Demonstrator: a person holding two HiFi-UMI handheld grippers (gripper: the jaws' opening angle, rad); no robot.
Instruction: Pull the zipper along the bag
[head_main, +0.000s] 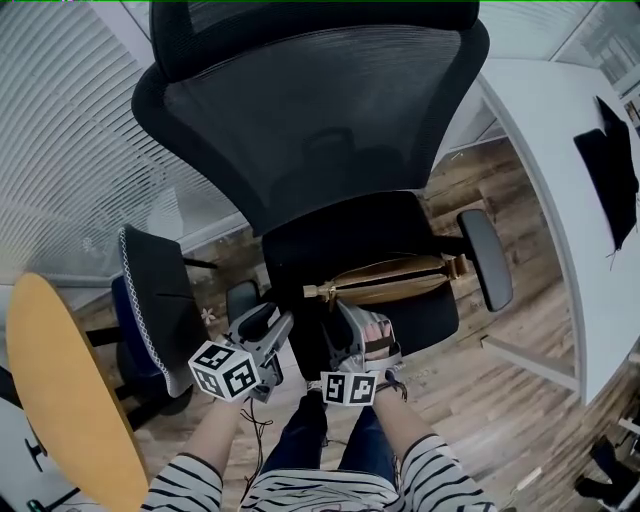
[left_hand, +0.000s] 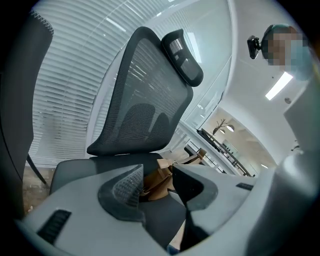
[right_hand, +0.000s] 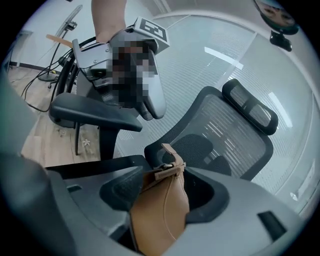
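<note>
A tan leather bag (head_main: 392, 280) lies lengthways on the seat of a black mesh office chair (head_main: 420, 320). Its near end, with a small tab and metal ring (right_hand: 167, 167), sits between the jaws of my right gripper (right_hand: 165, 175). Those jaws stand wide and I see no pad pressing on the leather (right_hand: 160, 210). In the head view my right gripper (head_main: 352, 318) is at the bag's left end. My left gripper (head_main: 272, 318) hovers to its left, over the seat's front corner. Its jaws (left_hand: 155, 172) are apart with nothing between them; the bag (left_hand: 159, 184) lies beyond.
The chair's armrests (head_main: 487, 258) flank the bag, and its tall backrest (head_main: 310, 110) rises behind. A second dark chair (head_main: 150, 300) and a yellow round table (head_main: 60, 390) stand at the left. A white desk (head_main: 570, 180) is at the right. The floor is wood.
</note>
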